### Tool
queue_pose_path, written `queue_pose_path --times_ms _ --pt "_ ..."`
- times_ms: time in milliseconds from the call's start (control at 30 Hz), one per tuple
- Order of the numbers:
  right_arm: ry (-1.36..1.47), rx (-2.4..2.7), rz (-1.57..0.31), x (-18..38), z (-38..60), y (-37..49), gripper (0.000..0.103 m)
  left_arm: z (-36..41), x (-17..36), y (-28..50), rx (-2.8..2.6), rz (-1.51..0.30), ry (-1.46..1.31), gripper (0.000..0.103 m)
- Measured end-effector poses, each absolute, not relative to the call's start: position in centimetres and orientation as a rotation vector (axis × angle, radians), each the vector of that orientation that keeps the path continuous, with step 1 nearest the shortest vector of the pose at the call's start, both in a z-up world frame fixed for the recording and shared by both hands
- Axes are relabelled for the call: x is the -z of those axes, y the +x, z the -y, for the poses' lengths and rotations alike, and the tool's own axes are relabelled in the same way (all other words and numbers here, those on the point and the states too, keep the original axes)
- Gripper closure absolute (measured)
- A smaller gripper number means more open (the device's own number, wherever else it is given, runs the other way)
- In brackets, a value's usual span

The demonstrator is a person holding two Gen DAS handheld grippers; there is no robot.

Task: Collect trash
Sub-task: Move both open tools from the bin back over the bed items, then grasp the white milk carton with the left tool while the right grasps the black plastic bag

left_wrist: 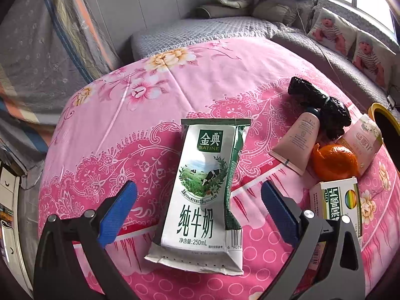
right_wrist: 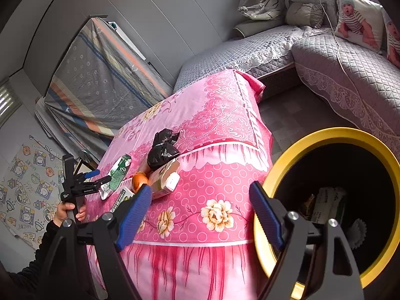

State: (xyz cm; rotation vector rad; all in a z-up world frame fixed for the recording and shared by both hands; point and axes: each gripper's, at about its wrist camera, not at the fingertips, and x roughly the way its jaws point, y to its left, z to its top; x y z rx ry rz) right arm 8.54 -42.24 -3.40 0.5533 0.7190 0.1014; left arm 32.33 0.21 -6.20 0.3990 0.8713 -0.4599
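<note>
Between the blue pads low in the left wrist view lies a crushed milk carton (left_wrist: 205, 195), flat on the pink cloth (left_wrist: 140, 115) of the worktop; the left gripper (left_wrist: 198, 207) has its jaws wide apart, one pad on each side of the carton and neither touching it. At right of that frame, just past the right pad, sits a green-and-white box (left_wrist: 336, 201), with an orange (left_wrist: 335, 161) behind it, a pink tube (left_wrist: 298, 141) to the orange's left and a pink carton (left_wrist: 362, 140) to its right. Farther back a knotted black bag (left_wrist: 320, 106) lies against the tube's cap. Low in the right wrist view, the right gripper (right_wrist: 201, 216) also has its jaws apart with nothing between them, off the worktop's edge. Right of it stands a yellow-rimmed bin (right_wrist: 325, 136) with some packaging inside. At middle left of that frame a hand (right_wrist: 68, 211) holds the left gripper near the carton. Beyond, at upper right, a grey sofa (right_wrist: 350, 75) carries baby-print cushions (right_wrist: 360, 20).
</note>
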Motion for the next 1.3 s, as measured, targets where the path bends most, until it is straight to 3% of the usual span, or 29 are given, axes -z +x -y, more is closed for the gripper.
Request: queue_pose_path --times_ms 333,400,433,467,800,900,1133,1300 --pt "0.552 -0.101 -0.738 3.9 42.0 9.1 0.026 1.3 8.1 33.8 0.483 -0.930 0.455 0.009" --pt "0.550 -0.103 -0.740 3.8 41.9 9.1 0.026 1.4 8.4 34.0 0.480 -0.947 0.461 0.020" --pt "0.548 -0.107 -0.741 3.8 41.8 9.1 0.026 1.4 8.7 34.1 0.474 -0.964 0.463 0.041" --pt "0.543 -0.110 -0.741 3.7 41.6 9.0 0.026 1.3 8.9 34.3 0.475 -0.984 0.458 0.045" --pt "0.435 -0.242 -0.802 1.0 37.4 12.2 0.026 -2.3 4.2 32.4 0.455 -0.870 0.335 0.048" --pt "0.409 -0.257 -0.848 0.6 35.6 15.4 0.016 -3.7 2.3 30.2 0.413 -0.797 0.279 0.048" --pt "0.418 -0.307 -1.025 2.2 31.9 25.7 0.017 -6.0 0.3 24.2 0.380 -0.686 0.122 0.048" --pt "0.398 -0.294 -1.138 4.0 29.6 31.3 0.023 -7.1 -0.1 21.9 0.403 -0.664 0.068 0.048"
